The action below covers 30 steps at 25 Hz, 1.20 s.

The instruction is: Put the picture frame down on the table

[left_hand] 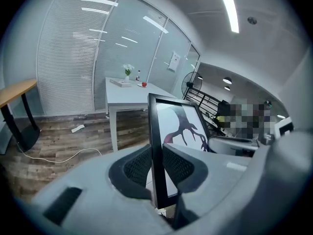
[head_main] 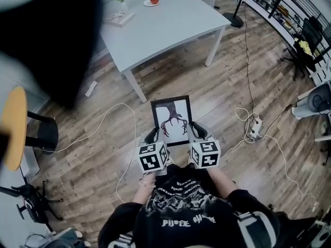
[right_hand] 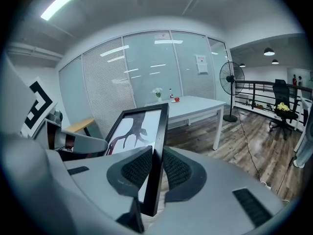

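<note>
Left tool (head_main: 151, 136) and right tool (head_main: 197, 131) pinch the picture frame (head_main: 171, 119); plate (head_main: 147, 4) holds red fruit (head_main: 154, 0).

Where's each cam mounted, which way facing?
Head view: on the head, steeply down at the frame held by left gripper and right gripper; torso, forearms show.
Left gripper view: on that gripper, along jaws shut on the frame's edge, towards the table.
Right gripper view: same, other edge; left gripper's cube shows.
Shared: frame and table in all.
</note>
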Motion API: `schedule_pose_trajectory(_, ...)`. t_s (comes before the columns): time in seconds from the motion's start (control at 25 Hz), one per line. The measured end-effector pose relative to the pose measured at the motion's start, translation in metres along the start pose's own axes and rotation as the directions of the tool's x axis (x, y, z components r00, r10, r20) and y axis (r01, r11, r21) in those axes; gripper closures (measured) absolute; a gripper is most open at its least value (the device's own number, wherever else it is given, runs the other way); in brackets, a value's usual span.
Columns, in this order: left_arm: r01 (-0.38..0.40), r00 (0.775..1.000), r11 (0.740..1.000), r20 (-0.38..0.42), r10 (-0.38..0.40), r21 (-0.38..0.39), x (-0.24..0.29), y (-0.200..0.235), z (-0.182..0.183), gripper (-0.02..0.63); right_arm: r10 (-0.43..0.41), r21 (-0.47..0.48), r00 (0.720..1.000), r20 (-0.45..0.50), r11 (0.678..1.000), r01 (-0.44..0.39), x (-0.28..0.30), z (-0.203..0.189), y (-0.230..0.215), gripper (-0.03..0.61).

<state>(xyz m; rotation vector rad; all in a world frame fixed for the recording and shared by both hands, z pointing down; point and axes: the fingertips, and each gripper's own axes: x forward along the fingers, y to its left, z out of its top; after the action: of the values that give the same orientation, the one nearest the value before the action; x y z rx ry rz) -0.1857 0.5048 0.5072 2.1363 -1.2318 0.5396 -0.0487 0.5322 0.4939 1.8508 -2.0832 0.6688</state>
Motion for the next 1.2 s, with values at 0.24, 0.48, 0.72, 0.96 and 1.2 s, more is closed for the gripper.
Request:
schedule_pose_trajectory(0.24,0.012,1.000,1.000,0.009,-0.012,-0.001,0.005,0.017,0.008,0.532,-0.011,-0.015,1.000,0.016,1.000,0.011,0.013,0.009,0.012,0.509)
schedule_pose_trajectory(0.48,-0.010,1.000,1.000,0.013,0.010,0.003,0.020,0.029,0.016,0.532,-0.013,0.015,1.000,0.004,1.000,0.013,0.036,0.009,0.010,0.509)
schedule_pose_trajectory(0.72,-0.055,0.998,0.998,0.017,0.055,-0.016,0.060,0.032,0.043,0.532,0.019,-0.005,1.000,-0.005,1.000,-0.019,0.082,0.030,-0.014,0.511)
schedule_pose_trajectory(0.96,-0.093,0.995,0.995,0.027,0.094,-0.039,0.111,0.025,0.092,0.532,0.067,-0.030,0.998,-0.014,0.997,-0.068,0.134,0.073,-0.052,0.511)
schedule_pose_trajectory(1.2,-0.125,0.990,0.990,0.053,0.128,-0.060,0.161,0.006,0.138,0.532,0.103,-0.057,0.995,-0.001,0.993,-0.103,0.175,0.117,-0.096,0.511)
